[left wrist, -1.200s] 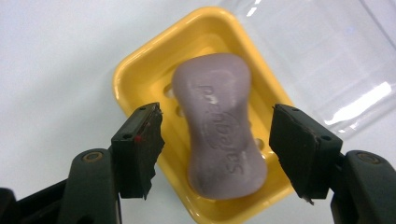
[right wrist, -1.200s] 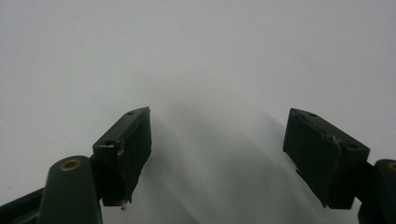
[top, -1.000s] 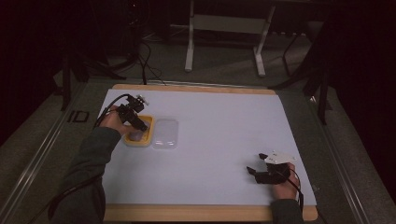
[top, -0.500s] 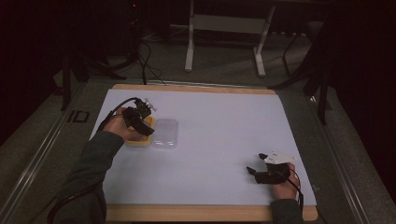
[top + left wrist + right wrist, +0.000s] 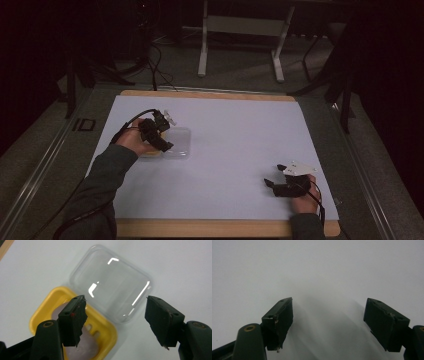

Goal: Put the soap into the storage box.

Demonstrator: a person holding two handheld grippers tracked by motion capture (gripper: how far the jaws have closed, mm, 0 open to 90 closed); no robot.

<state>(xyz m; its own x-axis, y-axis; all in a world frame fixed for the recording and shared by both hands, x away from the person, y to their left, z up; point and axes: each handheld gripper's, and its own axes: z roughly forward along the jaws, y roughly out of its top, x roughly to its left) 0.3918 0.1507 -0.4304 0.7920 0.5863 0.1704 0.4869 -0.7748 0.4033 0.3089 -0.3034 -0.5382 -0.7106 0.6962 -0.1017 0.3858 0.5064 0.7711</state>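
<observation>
**Left gripper poised over yellow tray and clear lid**

In the high view, the left gripper (image 5: pixel 161 134) sat left of centre in the frame, above a yellow tray (image 5: pixel 150 152) and a clear plastic lid (image 5: pixel 179 143) lying side by side on the white table (image 5: pixel 240 135). In the left gripper view its jaws stood spread wide, holding nothing, with the lid (image 5: pixel 110 282) in the upper middle of the frame, touching the tray (image 5: pixel 47 312) at lower left. A pale object lay in the tray, partly hidden by one jaw. The right gripper (image 5: pixel 274 184) rested at the lower right of the high view, well apart from the tray, its jaws also spread over bare table (image 5: pixel 317 270).
</observation>
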